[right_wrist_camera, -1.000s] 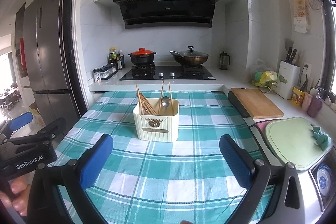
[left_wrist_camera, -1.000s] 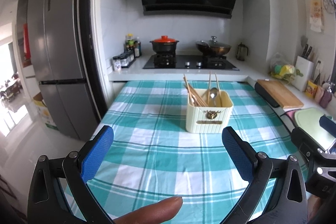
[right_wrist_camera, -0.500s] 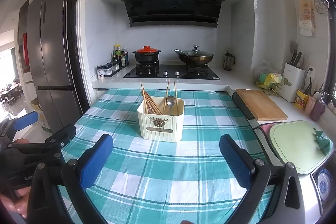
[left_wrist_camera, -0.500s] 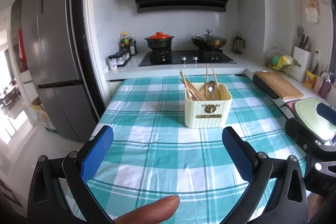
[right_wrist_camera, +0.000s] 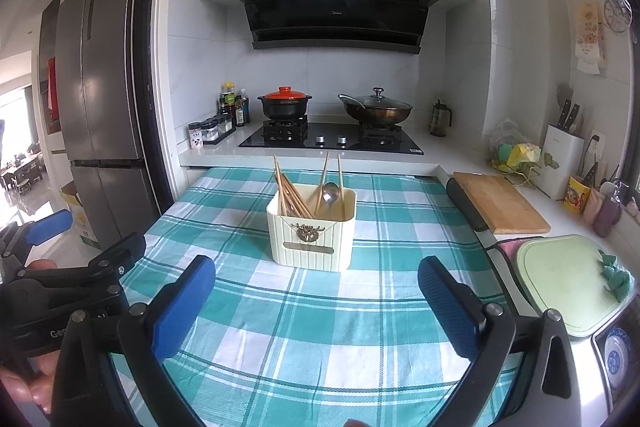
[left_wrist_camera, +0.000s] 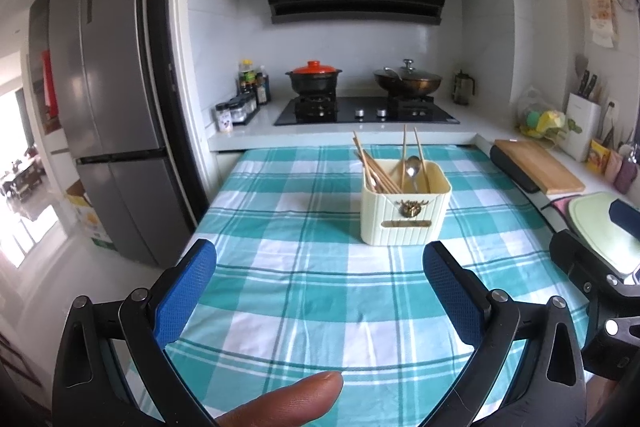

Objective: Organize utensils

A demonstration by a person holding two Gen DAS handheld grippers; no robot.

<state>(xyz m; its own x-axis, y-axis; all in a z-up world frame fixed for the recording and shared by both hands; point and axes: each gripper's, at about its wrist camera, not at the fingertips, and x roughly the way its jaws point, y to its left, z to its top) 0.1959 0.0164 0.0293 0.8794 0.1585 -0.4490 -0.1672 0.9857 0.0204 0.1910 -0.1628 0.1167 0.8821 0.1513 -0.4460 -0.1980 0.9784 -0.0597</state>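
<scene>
Chopsticks (left_wrist_camera: 378, 167) and spoon (left_wrist_camera: 413, 167) upright in holder (left_wrist_camera: 404, 211), frame centre; left gripper (left_wrist_camera: 320, 279), right gripper (right_wrist_camera: 316, 287) both spread, empty. Fits sorted or unsorted.

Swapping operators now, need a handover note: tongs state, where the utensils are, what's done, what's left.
Left tongs: open, empty, hovering over the checked tablecloth, short of the holder.
Right tongs: open, empty, likewise short of the holder.
Cream utensil holder: upright mid-table, untouched by either tongs.
In it: a bundle of chopsticks leaning left, two more standing apart, and a metal spoon bowl-up.
Done: no loose utensils visible on the cloth; everything seen is already in the holder.
Left: likely sorting within the holder; compartments cannot be made out from here.
</scene>
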